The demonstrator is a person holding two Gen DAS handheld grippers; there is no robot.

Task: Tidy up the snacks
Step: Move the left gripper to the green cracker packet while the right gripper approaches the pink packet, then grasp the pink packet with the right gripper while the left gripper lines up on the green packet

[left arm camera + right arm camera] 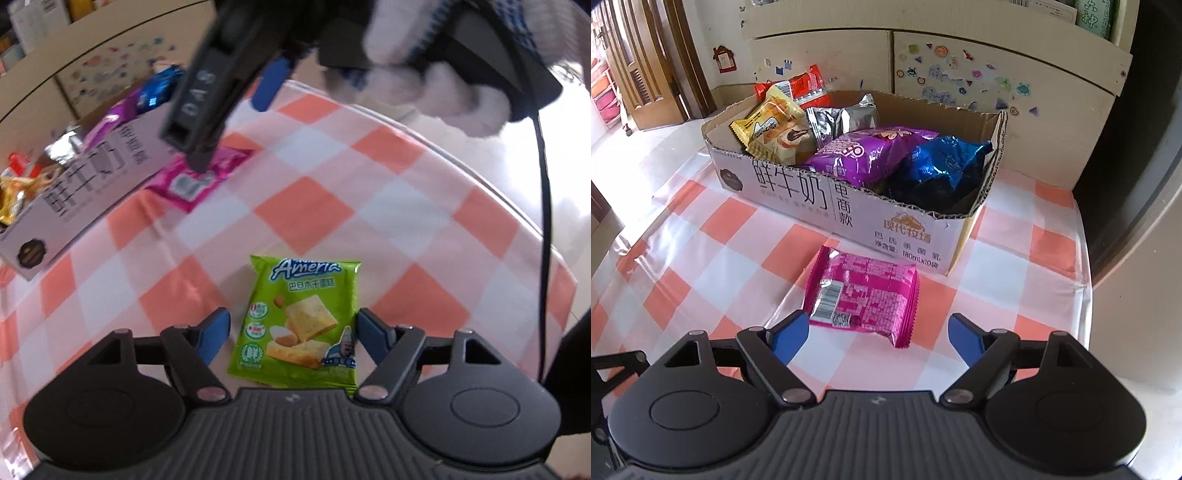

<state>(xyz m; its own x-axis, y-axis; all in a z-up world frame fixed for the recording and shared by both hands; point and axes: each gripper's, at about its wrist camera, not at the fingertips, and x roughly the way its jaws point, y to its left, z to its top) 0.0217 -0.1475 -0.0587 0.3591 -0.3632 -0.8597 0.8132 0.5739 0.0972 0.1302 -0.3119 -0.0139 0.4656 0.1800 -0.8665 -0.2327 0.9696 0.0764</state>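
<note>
Currently listed: green packet (pixel 300 321), long axis pointing straight ahead, is bracketed ungripped by the open left gripper (pixel 293 332); pink packet (pixel 862 295) is fronted by the open right gripper (pixel 877 334).

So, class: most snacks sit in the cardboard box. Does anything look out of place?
Yes. Two packets lie flat on the checked tablecloth, outside the cardboard box: a magenta foil packet just in front of it, printed back up, and a green biscuit packet farther off, between the open left gripper's fingers.

Bright daylight, glare on tablecloth (pixel 713 266) (edges bowed, top blurred).
</note>
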